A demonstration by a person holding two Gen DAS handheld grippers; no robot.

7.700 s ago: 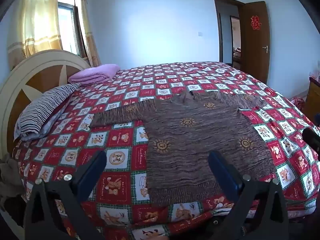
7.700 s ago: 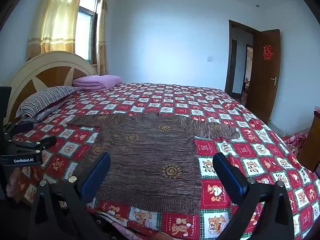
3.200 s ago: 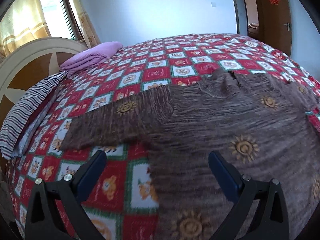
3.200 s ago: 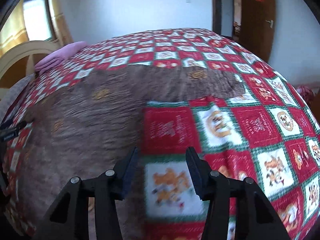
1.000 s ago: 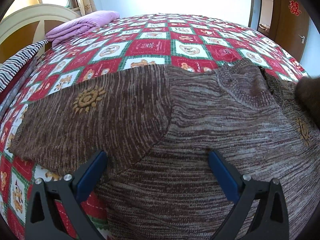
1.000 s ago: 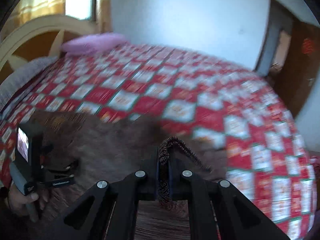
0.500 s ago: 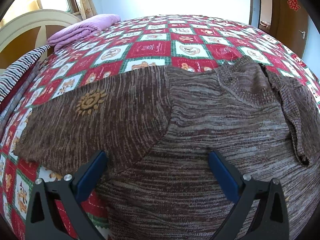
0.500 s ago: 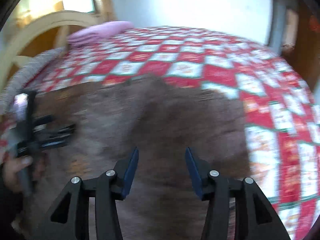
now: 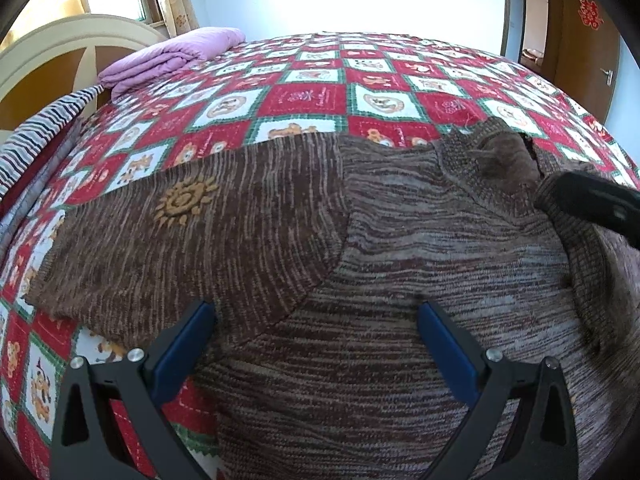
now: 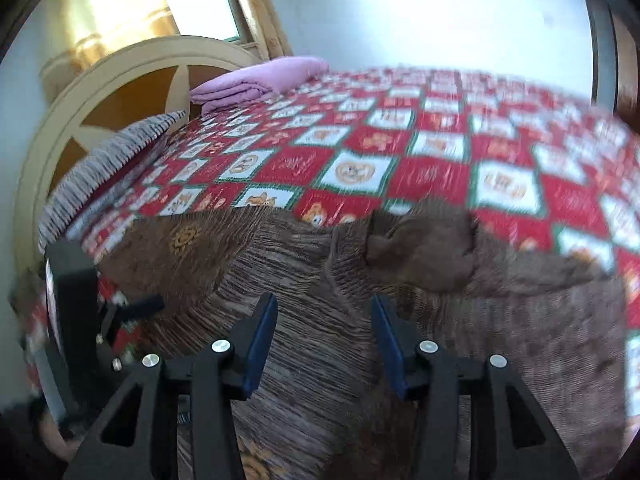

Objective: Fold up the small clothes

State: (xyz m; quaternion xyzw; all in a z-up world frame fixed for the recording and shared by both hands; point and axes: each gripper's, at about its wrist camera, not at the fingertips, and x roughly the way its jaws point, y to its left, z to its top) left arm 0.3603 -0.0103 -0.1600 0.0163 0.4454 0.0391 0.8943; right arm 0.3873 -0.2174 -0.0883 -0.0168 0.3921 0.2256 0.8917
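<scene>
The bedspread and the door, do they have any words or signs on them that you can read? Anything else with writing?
Red paper sign on the brown door: a Chinese decoration, looks like "囍" (double happiness), too small to be sure.
Red squares of the bedspread: curly white lettering, too small and blurred to read.
Brown sweater: only sun patterns, no words.
Left gripper and right gripper: no readable label in these views.

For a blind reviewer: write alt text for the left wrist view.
A brown knit sweater lies flat on a red, white and green checkered bedspread, its left sleeve spread out, its other sleeve folded across the body. The open left gripper hovers over it; part of the right gripper shows at the right edge. A folded purple blanket lies by the headboard.
</scene>
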